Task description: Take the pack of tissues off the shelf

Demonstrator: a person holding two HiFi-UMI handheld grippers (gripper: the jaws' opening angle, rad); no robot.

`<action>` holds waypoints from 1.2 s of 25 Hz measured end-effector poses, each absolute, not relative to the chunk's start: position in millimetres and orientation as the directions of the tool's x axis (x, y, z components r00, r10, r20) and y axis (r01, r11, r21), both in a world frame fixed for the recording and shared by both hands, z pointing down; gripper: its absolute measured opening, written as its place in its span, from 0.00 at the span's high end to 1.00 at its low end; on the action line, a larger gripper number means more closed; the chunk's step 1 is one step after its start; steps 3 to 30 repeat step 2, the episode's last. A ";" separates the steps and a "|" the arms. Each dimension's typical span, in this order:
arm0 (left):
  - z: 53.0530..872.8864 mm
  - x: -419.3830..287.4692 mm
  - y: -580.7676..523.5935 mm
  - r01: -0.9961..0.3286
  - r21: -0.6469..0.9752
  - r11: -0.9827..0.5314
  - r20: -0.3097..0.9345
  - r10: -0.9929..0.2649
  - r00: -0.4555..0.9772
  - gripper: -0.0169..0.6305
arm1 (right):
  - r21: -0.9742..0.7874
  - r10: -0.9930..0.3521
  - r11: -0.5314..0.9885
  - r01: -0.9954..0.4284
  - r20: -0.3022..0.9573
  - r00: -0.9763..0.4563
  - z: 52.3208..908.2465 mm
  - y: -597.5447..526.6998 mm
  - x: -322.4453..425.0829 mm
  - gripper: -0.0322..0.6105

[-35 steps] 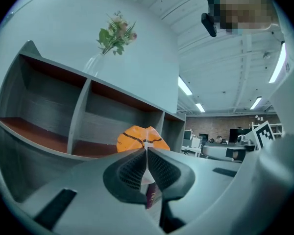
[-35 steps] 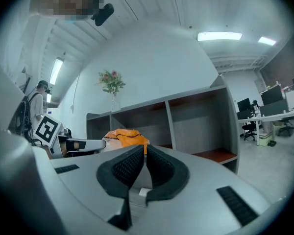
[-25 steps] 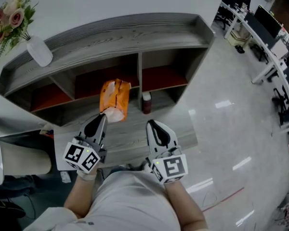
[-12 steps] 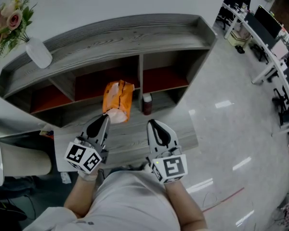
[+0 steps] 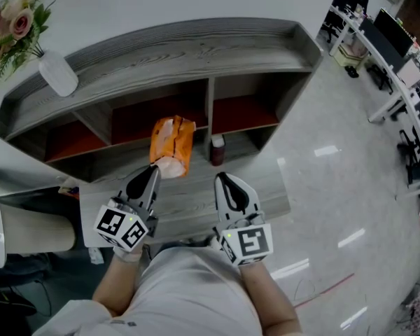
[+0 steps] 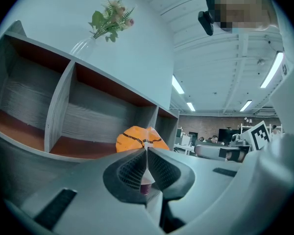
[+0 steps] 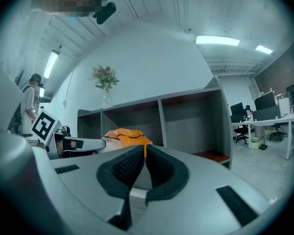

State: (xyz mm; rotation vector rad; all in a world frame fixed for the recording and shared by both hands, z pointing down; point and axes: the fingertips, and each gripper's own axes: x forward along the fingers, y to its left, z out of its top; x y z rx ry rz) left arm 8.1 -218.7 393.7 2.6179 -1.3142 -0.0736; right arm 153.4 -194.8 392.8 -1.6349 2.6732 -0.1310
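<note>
The orange pack of tissues (image 5: pixel 172 143) hangs in front of the shelf's (image 5: pixel 196 47) middle compartment, just left of the divider. My left gripper (image 5: pixel 154 173) is shut on the pack's pale near end. In the left gripper view the pack (image 6: pixel 136 138) bulges right beyond the closed left gripper (image 6: pixel 147 152), with a white flap pinched between the pads. My right gripper (image 5: pixel 222 180) is shut on nothing, beside the left one and over the grey lower board. The right gripper view shows the pack (image 7: pixel 126 134) to the left, beyond the right gripper (image 7: pixel 145 150).
A small dark-red bottle (image 5: pixel 217 150) stands at the mouth of the right compartment, close to the pack. A clear vase (image 5: pixel 57 73) with flowers (image 5: pixel 12 16) sits on the shelf top at the left. Office desks and chairs (image 5: pixel 378 40) stand at the far right.
The pack and my left gripper have shifted very slightly to the right. My right gripper has stayed where it was.
</note>
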 end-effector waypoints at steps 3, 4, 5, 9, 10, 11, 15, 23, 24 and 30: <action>395.6 6.3 -219.8 -0.789 0.211 -0.577 0.051 -0.800 0.598 0.93 | -0.074 -0.887 0.455 -0.887 0.042 -0.459 394.6 -195.1 151.4 0.91; 395.6 6.3 -219.8 -0.789 0.211 -0.577 0.051 -0.800 0.598 0.93 | -0.074 -0.887 0.455 -0.887 0.042 -0.459 394.6 -195.1 151.4 0.91; 395.6 6.3 -219.8 -0.789 0.211 -0.577 0.051 -0.800 0.598 0.93 | -0.074 -0.887 0.455 -0.887 0.042 -0.459 394.6 -195.1 151.4 0.91; 395.6 6.3 -219.8 -0.789 0.211 -0.577 0.051 -0.800 0.598 0.93 | -0.074 -0.887 0.455 -0.887 0.042 -0.459 394.6 -195.1 151.4 0.91; 395.6 6.3 -219.8 -0.789 0.211 -0.577 0.051 -0.800 0.598 0.93 | -0.074 -0.887 0.455 -0.887 0.042 -0.459 394.6 -195.1 151.4 0.91; 395.6 6.3 -219.8 -0.789 0.211 -0.577 0.051 -0.800 0.598 0.93 | -0.074 -0.887 0.455 -0.887 0.042 -0.459 394.6 -195.1 151.4 0.91; 395.6 6.3 -219.8 -0.789 0.211 -0.577 0.051 -0.800 0.598 0.93 | -0.074 -0.887 0.455 -0.887 0.042 -0.459 394.6 -195.1 151.4 0.91; 395.6 6.3 -219.8 -0.789 0.211 -0.577 0.051 -0.800 0.598 0.93 | -0.074 -0.887 0.455 -0.887 0.042 -0.459 394.6 -195.1 151.4 0.91; 395.6 6.3 -219.8 -0.789 0.211 -0.577 0.051 -0.800 0.598 0.93 | -0.074 -0.887 0.455 -0.887 0.042 -0.459 394.6 -195.1 151.4 0.91; 395.6 6.3 -219.8 -0.789 0.211 -0.577 0.051 -0.800 0.598 0.93 | -0.074 -0.887 0.455 -0.887 0.042 -0.459 394.6 -195.1 151.4 0.91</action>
